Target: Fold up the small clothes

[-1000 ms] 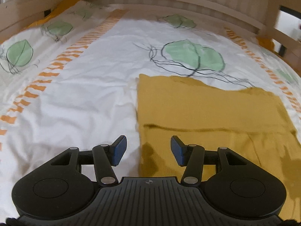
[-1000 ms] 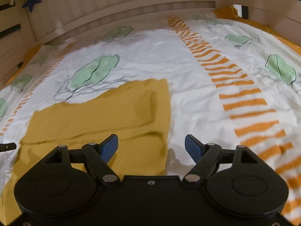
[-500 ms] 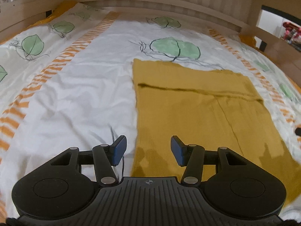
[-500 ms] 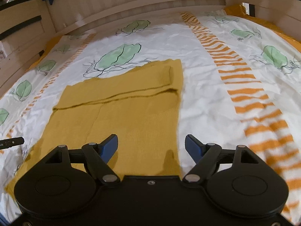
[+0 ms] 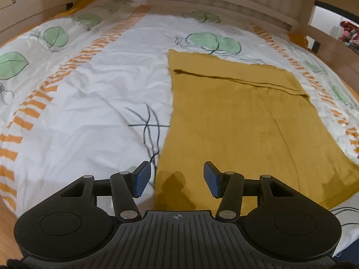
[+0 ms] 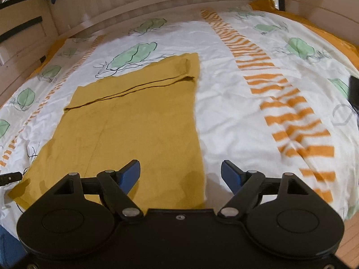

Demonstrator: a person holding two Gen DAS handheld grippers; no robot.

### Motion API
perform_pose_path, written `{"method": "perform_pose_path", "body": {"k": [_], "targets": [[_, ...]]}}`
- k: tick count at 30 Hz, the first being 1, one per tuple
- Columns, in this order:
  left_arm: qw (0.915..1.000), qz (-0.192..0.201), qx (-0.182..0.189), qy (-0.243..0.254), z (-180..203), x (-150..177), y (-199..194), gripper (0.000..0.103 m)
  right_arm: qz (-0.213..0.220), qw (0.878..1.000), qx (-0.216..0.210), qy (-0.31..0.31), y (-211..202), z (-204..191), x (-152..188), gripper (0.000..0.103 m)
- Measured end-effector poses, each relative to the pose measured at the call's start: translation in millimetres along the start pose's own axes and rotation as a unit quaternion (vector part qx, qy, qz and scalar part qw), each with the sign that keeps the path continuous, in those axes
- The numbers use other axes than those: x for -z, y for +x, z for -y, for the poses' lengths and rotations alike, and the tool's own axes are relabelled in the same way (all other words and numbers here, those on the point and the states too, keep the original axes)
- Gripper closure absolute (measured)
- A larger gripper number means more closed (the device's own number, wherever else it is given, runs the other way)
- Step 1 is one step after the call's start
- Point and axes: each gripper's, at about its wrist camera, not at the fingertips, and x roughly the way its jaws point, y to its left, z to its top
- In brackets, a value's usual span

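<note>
The yellow cloth (image 5: 242, 121) is soft and floppy; grab its near corners; both tongs (image 5: 176, 179) (image 6: 180, 176) are wide open, empty

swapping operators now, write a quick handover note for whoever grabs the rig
Left gripper: open, empty, over the near left corner of the yellow garment.
Right gripper: open, empty, over its near right corner.
Garment lies flat on the leaf-print duvet, with one fold band across the far end.
Left: grip the near corners and fold further.
</note>
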Motion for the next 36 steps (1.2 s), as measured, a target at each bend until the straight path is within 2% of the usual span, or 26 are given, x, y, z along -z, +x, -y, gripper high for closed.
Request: {"method": "perform_pose_path", "body": {"k": [4,13,17,23,36], "targets": [[0.9996,-0.024,0.002,-0.015,-3.2,5.8,8.8,0.053,-0.01,1.0,0.007,0.011,-0.2,5.3,6.9,0.017],[0.9994,-0.034,0.005,-0.005,1.4,14.6,8.0,0.052,-0.02,1.0,0.011,0.004,1.7,3.2,13.9,0.016],[0.9992,-0.037,0.013,0.003,4.7,16.8,10.8,0.044,-0.02,1.0,0.01,0.006,2.7,1.0,15.4,0.014],[0.9986,-0.048,0.018,0.014,9.0,16.6,13.4,0.041,-0.023,1.0,-0.009,0.006,3.4,-7.2,18.3,0.013],[0.9974,-0.058,0.042,-0.006,5.7,21.0,2.9,0.041,-0.031,0.998,-0.037,0.029,-2.2,-12.0,21.5,0.013]]}}
